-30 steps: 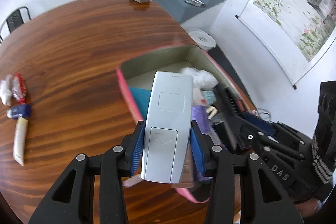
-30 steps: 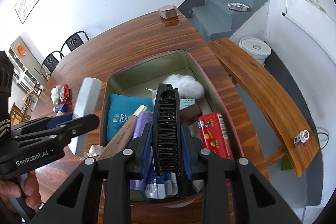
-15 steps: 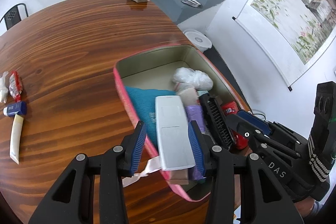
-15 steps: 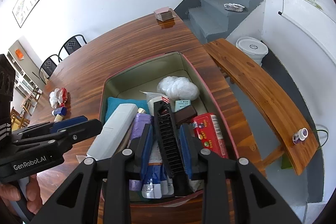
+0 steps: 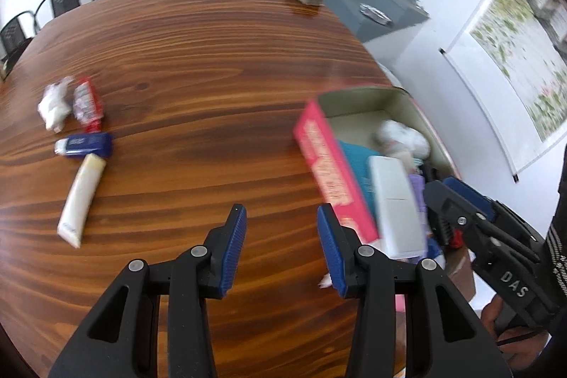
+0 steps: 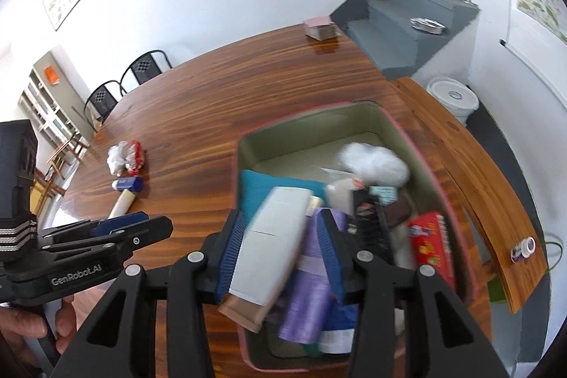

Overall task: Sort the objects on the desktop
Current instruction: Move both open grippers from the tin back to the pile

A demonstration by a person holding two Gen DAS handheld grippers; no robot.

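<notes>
Grippers, both mine, both empty. Left gripper (image 5: 281, 229): jaws apart over bare table (image 5: 198, 87), its white remote (image 5: 395, 201) released earlier, now lying in the pink bin (image 5: 320, 158) at right of frame. Right gripper (image 6: 280, 254): jaws have just been opening; black comb (image 6: 370, 225) dropped in the bin. Two items sorted. Remaining, left of frame: cream tube (image 5: 81, 197), blue tube (image 5: 85, 144), red packet (image 5: 86, 103), white wad (image 5: 53, 103).

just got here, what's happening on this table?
A person with a gripper in each hand is sorting loose items into the pink bin. Both grippers are empty: the left gripper hangs open over bare table, and the right gripper has just been opening above the bin. The white remote and black comb lie inside. Two tubes, a red packet and a white wad are not yet binned.
</notes>
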